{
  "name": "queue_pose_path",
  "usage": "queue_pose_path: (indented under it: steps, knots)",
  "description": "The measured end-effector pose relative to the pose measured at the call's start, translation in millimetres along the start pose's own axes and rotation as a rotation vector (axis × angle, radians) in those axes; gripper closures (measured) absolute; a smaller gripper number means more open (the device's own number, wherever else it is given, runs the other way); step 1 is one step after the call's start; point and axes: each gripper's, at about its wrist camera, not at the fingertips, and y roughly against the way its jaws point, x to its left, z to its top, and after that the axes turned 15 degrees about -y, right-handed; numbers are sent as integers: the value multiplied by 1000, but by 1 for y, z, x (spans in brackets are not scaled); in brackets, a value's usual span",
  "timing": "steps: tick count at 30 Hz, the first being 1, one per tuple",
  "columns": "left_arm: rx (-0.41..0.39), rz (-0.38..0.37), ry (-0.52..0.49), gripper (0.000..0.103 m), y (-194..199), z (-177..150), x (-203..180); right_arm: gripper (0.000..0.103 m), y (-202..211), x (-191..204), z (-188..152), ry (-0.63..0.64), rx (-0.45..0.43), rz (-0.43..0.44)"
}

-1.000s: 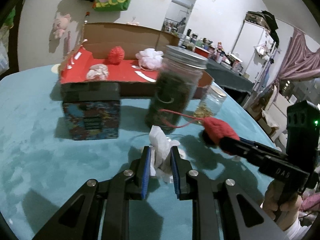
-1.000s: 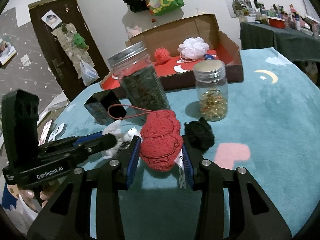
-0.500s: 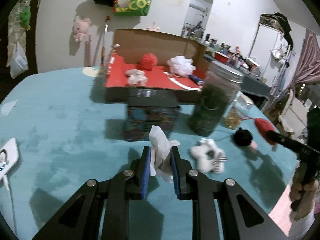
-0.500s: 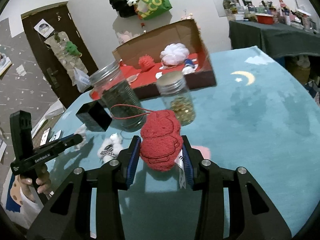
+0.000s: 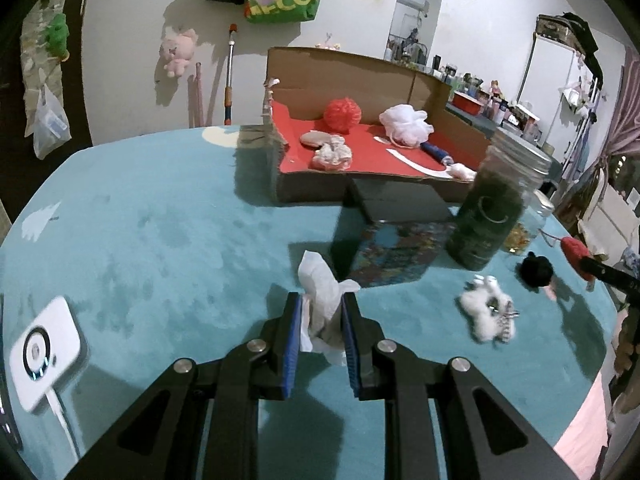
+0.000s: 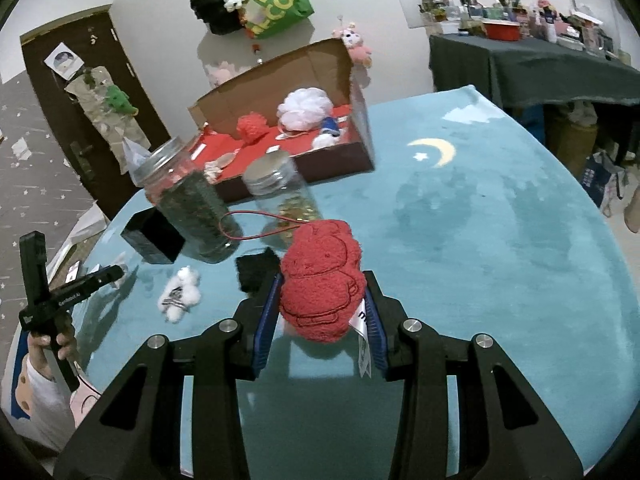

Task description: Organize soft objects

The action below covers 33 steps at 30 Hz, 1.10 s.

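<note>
The left tool (image 5: pixel 320 316) is clamped on a crumpled white tissue (image 5: pixel 320 292), which stands up between the blue pads above the teal worktop (image 5: pixel 160 240). It looks nearly weightless and limp, so it should stay put under a light squeeze. It could tear or slip out if pulled quickly, and the bunched middle gives the surest hold.

The right tool (image 6: pixel 322 312) grips a red terry plush figure (image 6: pixel 322 276) across its lower half, with a white label hanging by the right pad and a thin red cord loop (image 6: pixel 256 226) trailing towards the jars. The plush looks light and springy. It compresses under the pads, so the thick body is a better place to hold than the cord, which could snag on the green-filled jar (image 6: pixel 192 204).

A white fluffy toy (image 5: pixel 486 308) and a black pom-pom (image 5: pixel 536 270) lie loose on the worktop. Both probably squash easily and are best pinched at their centres. Beyond them, the red-lined cardboard box (image 5: pixel 360 188) already holds a red pom-pom (image 5: pixel 342 114) and a white mesh puff (image 5: pixel 406 124).
</note>
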Motion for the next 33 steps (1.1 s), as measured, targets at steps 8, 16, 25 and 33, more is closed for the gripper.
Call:
queue_pose_path:
  steps: [8,16,25,33]
  knots:
    - [9,-45,-28,82,-14,15,19,65,-1,-22,20,-18,6,-45]
    - [11,-79,-78,82,-27,31,26,65,-7,-33,39,-27,-1,-69]
    - [24,-90,-117,82,-41,43,26,65,-20,-33,57,-17,1,-91]
    - [35,-100,-117,82,-47,45,26,65,-22,-40,67,-61,-6,-70]
